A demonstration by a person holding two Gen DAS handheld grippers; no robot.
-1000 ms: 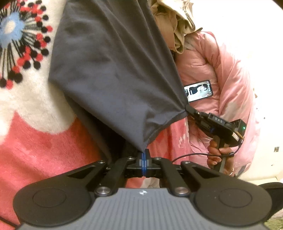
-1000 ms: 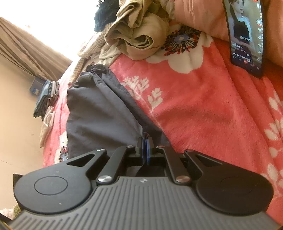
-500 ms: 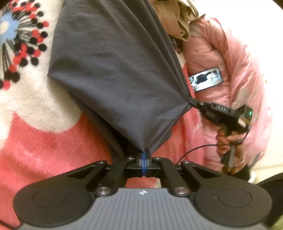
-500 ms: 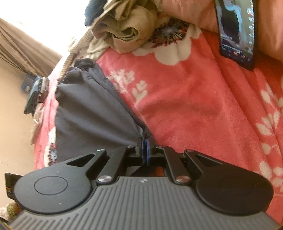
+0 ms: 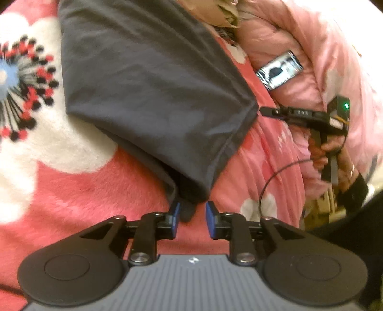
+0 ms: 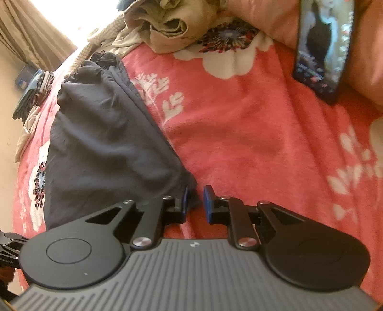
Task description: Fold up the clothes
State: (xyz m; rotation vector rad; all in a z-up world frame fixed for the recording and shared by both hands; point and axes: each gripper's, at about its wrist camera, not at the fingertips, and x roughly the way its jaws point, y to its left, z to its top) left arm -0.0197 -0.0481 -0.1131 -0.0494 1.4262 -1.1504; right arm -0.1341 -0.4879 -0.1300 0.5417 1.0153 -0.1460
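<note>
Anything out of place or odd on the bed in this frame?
A lit phone leans against the pink quilt on the blanket, playing video beside the dark garment. A crumpled beige pile sits unfolded beyond. Nothing looks damaged.

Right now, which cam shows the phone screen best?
Right wrist view: the phone is large at the top right, propped against pink bedding, screen lit and facing the camera. In the left wrist view it is small, tilted and blurred.
</note>
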